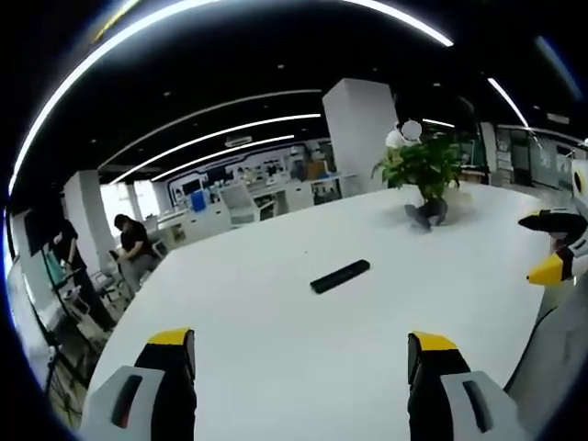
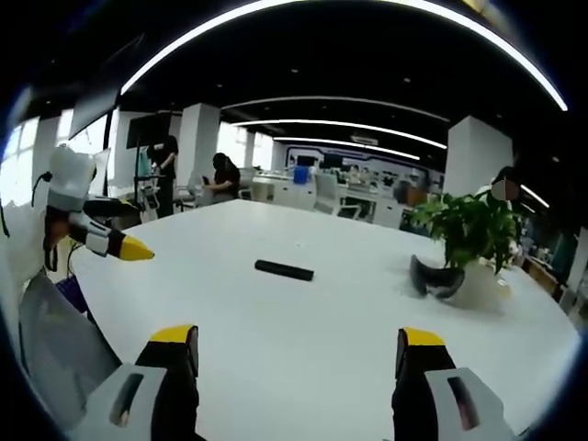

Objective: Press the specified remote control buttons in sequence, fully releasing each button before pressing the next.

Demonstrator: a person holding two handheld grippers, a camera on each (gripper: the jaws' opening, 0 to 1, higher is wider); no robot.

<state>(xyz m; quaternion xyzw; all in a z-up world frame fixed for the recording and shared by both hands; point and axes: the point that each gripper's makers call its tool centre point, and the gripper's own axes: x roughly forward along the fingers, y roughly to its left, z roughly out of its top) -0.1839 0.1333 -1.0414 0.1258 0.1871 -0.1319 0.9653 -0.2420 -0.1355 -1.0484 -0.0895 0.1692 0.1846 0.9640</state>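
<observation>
My left claw (image 1: 301, 354) hangs above the near edge of the broad white tabletop (image 1: 276, 349), its two yellow-tipped black jaws spread wide apart with nothing between them. My right claw (image 2: 299, 349) is the same: jaws far apart, empty, poised over the tabletop. The slim black rectangular remote control (image 1: 340, 276) lies flat on the bare white surface well ahead of both claws, touched by neither. In the left gripper view it sits between the jaws' lines and slightly right of centre, angled; in the right gripper view it (image 2: 284, 270) lies ahead and a little left.

Beyond the remote stands a leafy green potted plant (image 1: 424, 167), with a dark grey curved object (image 1: 427, 215) at its base; I cannot tell what that object is.

My right claw's yellow tip enters the left gripper view at its right edge (image 1: 548, 268), and my left claw's tip shows at the left of the right gripper view (image 2: 129, 248).

In the background, people (image 1: 135, 241) sit and stand at desks in an open office.
</observation>
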